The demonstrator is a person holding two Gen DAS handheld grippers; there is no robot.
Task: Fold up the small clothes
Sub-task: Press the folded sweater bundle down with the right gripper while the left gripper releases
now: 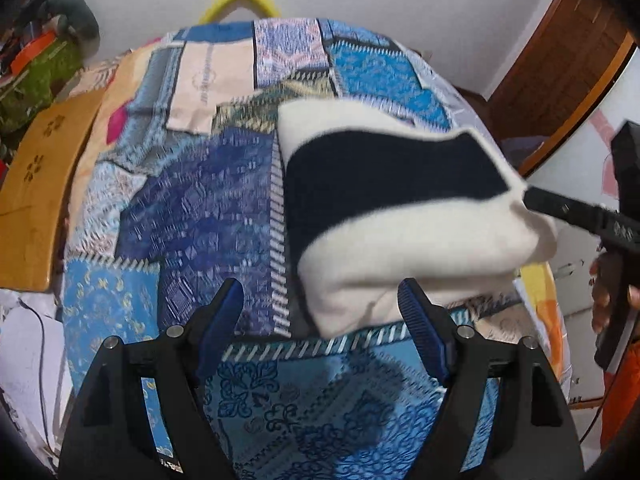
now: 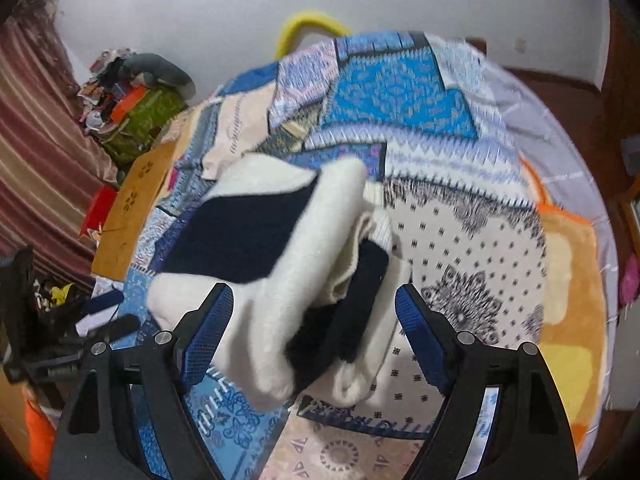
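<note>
- I see the folded sweater (image 1: pixel 400 216), cream with a wide dark navy band, lying on the patchwork bedspread (image 1: pixel 192 208) that covers the bed.
- In my left wrist view the sweater sits just beyond the left gripper (image 1: pixel 320 312), slightly to its right; the near cream edge reaches toward the gap between the jaws.
- The left gripper's jaws stand well apart with nothing pressed between the blue pads; only bedspread and the sweater's near corner show between them.
- From that same view I catch the right gripper (image 1: pixel 576 216) at the far right, one black finger at or just beside the sweater's right edge; I cannot tell if it touches. A hand (image 1: pixel 604 296) holds it from below.
- In my right wrist view the right gripper (image 2: pixel 316 316) hangs over the sweater (image 2: pixel 280 240), whose layered end, cream and navy, lies between the 2 jaws.
- Those jaws are spread wide and neither pad presses the cloth; a gap shows on each side.
- A wooden board (image 1: pixel 44 184) lies along the bed's left edge, and a yellow curved handle (image 1: pixel 240 0) rises behind the far end.
- Both views are motion-blurred, so fine folds are hard to read.
</note>
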